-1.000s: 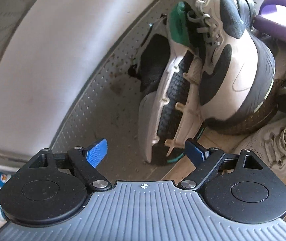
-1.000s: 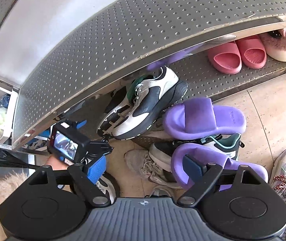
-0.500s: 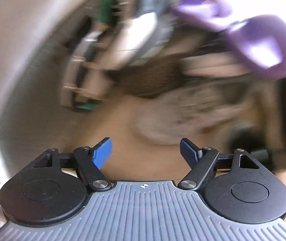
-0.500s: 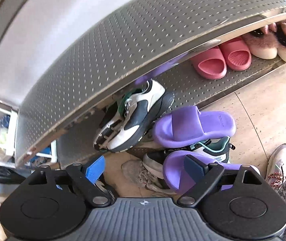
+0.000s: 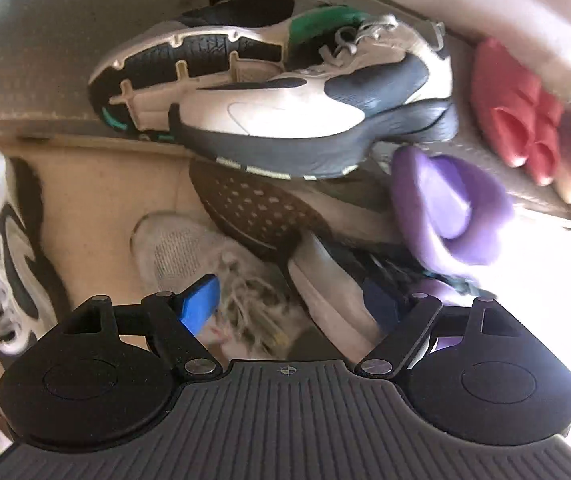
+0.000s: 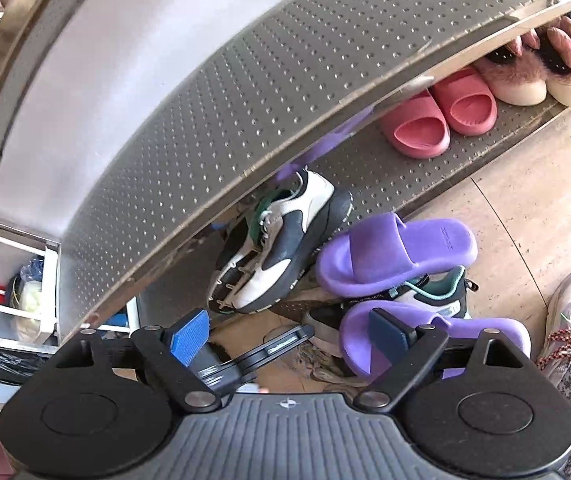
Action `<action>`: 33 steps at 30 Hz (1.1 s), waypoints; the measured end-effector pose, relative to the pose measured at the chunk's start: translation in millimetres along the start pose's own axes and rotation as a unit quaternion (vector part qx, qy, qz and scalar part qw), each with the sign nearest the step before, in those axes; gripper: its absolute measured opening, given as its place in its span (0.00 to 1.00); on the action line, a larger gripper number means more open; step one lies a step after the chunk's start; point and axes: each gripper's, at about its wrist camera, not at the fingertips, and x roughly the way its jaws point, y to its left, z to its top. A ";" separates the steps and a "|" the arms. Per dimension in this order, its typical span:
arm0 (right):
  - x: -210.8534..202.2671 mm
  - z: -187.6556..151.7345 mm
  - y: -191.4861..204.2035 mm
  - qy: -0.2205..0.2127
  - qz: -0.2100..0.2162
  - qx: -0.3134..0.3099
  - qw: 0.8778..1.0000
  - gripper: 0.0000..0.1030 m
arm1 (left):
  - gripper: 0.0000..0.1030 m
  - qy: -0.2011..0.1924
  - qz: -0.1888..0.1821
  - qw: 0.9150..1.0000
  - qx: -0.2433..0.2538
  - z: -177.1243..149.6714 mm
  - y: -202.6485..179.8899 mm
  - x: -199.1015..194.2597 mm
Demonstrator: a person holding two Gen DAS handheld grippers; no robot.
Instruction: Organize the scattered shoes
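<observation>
The left hand-held gripper is pointed down at the pile of shoes on the floor. Its jaws are opening, and nothing is held in them. Just below them a pale grey mesh shoe with loose laces is seen, but it is not touched. The right hand-held gripper is held wide open too, and it is empty. A purple slide lies under its right finger, apart from it.

A little further out, a second purple slide is stacked on a dark shoe with teal trim. A white and black sneaker is tipped on its side at the edge of the bottom shelf, partly under the upper shelf.

Further along that shelf, a pair of pink slides and a pair of fluffy pink slippers are set side by side. So a small part of the job looks done. Most of it is judged to be left, since the pile is not yet sorted.
</observation>
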 end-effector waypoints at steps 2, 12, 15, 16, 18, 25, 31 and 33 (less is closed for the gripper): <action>0.4 0.1 1.8 0.001 0.002 -0.002 1.000 0.86 | 0.83 0.003 -0.013 1.000 0.004 -1.8 -5.2 8.5; 5.1 -1.8 3.7 0.004 -0.005 -0.004 1.000 0.86 | 0.38 -0.013 -0.119 0.989 0.091 -19.8 -26.0 -45.0; -3.2 0.6 -2.8 -0.014 -0.009 0.009 1.000 0.86 | 0.01 0.019 -0.114 0.979 0.169 -53.6 -39.0 -67.0; -5.7 1.6 -5.5 -0.021 -0.010 0.015 1.000 0.86 | 0.03 0.037 -0.109 0.976 0.185 -64.4 -41.7 -69.7; -11.1 3.9 -12.2 -0.033 -0.011 0.031 0.999 0.86 | 0.13 0.076 -0.076 0.970 0.216 -89.0 -40.2 -64.9; -15.8 -1.0 -18.3 -0.037 -0.009 0.043 0.998 0.86 | 0.61 -0.001 0.000 0.988 0.154 -84.8 15.8 -85.1; -12.6 -4.9 -14.9 -0.024 -0.002 0.041 0.999 0.86 | 0.87 -0.181 0.087 0.963 0.178 -42.1 48.9 -103.8; -11.4 -5.3 -12.4 -0.021 -0.001 0.036 0.999 0.86 | 0.89 -0.200 0.116 0.951 0.207 -34.0 45.0 -110.7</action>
